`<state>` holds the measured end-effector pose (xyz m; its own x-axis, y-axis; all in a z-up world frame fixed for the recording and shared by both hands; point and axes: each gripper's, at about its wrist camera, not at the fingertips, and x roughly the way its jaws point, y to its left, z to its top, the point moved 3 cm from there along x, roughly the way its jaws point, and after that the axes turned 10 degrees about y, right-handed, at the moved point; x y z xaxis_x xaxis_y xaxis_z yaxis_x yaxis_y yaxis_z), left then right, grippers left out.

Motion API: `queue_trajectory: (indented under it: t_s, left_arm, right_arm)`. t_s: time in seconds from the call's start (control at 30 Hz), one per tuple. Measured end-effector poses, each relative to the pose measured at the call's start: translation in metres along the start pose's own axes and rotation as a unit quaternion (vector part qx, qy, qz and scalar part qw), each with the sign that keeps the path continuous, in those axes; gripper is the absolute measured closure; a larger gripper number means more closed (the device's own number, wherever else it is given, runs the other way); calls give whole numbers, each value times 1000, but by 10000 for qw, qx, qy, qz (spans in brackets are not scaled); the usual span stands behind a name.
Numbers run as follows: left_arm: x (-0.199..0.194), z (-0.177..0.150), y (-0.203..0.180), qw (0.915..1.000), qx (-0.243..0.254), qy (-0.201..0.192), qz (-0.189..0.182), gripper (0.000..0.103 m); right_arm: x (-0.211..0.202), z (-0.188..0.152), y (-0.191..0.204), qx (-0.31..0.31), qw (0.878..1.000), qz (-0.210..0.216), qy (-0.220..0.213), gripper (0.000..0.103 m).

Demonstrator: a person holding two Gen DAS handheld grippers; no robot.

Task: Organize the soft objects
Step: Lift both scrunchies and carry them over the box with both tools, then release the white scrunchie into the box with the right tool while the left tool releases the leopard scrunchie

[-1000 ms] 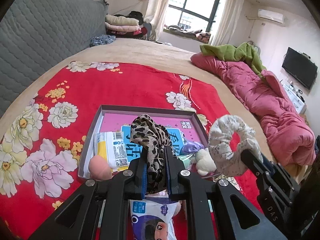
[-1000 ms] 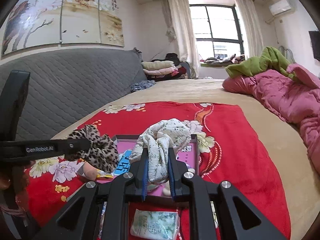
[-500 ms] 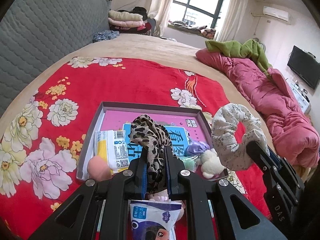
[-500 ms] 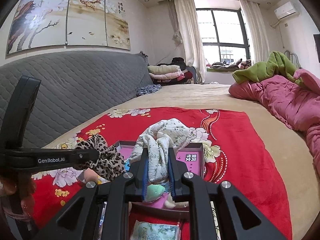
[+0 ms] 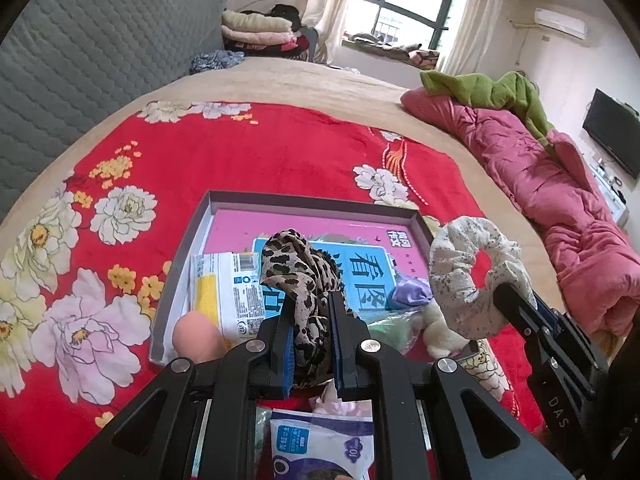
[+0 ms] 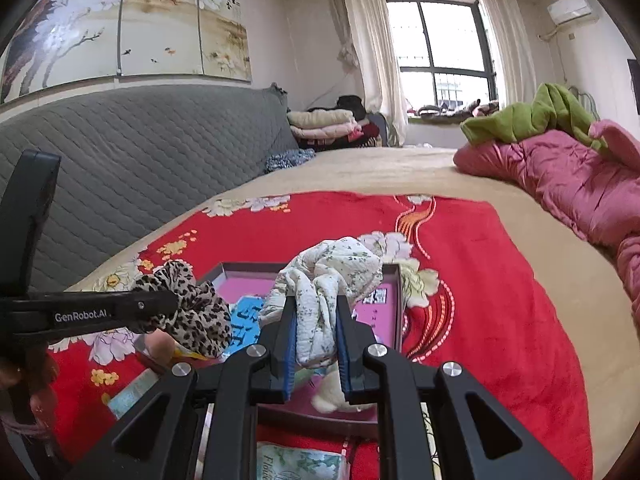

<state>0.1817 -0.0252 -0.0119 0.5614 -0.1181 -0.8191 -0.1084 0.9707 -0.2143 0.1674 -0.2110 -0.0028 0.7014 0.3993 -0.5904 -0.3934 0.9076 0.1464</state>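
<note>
My left gripper is shut on a leopard-print scrunchie, held above a grey tray on the red floral blanket. My right gripper is shut on a white floral scrunchie; it also shows in the left wrist view at the tray's right edge. The tray holds a pink and blue book, a white and yellow packet, a peach sponge, a purple scrunchie and a cream plush. The left gripper and leopard scrunchie show in the right wrist view.
A tissue pack lies on the red blanket below my left gripper. Another floral tissue pack lies under my right gripper. A pink quilt and green cloth lie at the right. A grey headboard runs along the left.
Both grippers have moved a little forward and lower over the tray, each still holding its scrunchie. The tray looks larger and nearer in both views.
</note>
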Motion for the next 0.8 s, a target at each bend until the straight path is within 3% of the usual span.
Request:
queue_trajectory:
  t_s: [0.47, 0.8]
  left_arm:
    - [41, 4, 8, 9995, -114, 284, -21, 89]
    - [54, 1, 9, 9991, -64, 426, 20, 88]
  right_arm:
    - [35, -17, -9, 201, 9981, 241, 537, 86]
    - [53, -30, -7, 72, 9958, -59, 907, 84]
